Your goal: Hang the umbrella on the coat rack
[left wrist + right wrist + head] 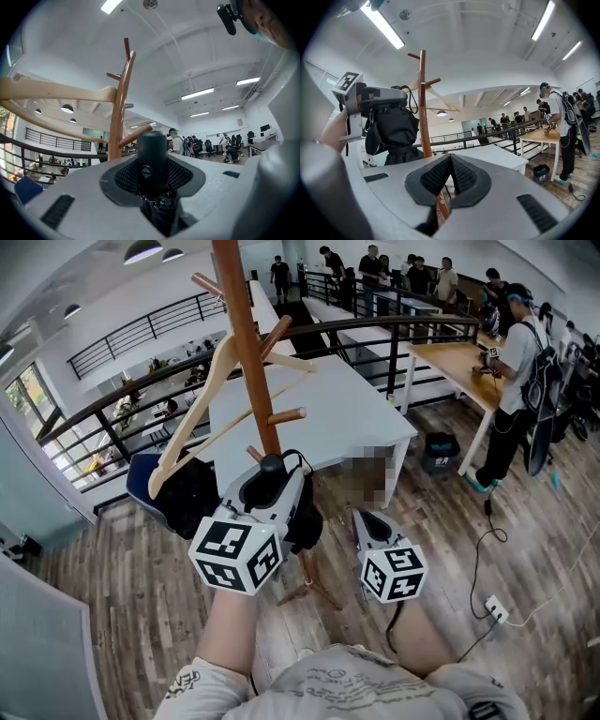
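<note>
1. Black folded umbrella (391, 131): the left tongs (152, 176) pinch its stiff handle, the best hold; its soft, light cloth hangs below and will probably sway.
2. Empty right tongs (449, 176) are pressed together.
3. Wooden coat rack (246, 343) stands just beyond the umbrella.

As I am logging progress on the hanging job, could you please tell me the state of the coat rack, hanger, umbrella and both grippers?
coat rack: upright.
hanger: hanging on the coat rack, tilted.
umbrella: folded, held beside the coat rack, not yet hung.
left gripper: shut on the umbrella's handle.
right gripper: shut, empty.
</note>
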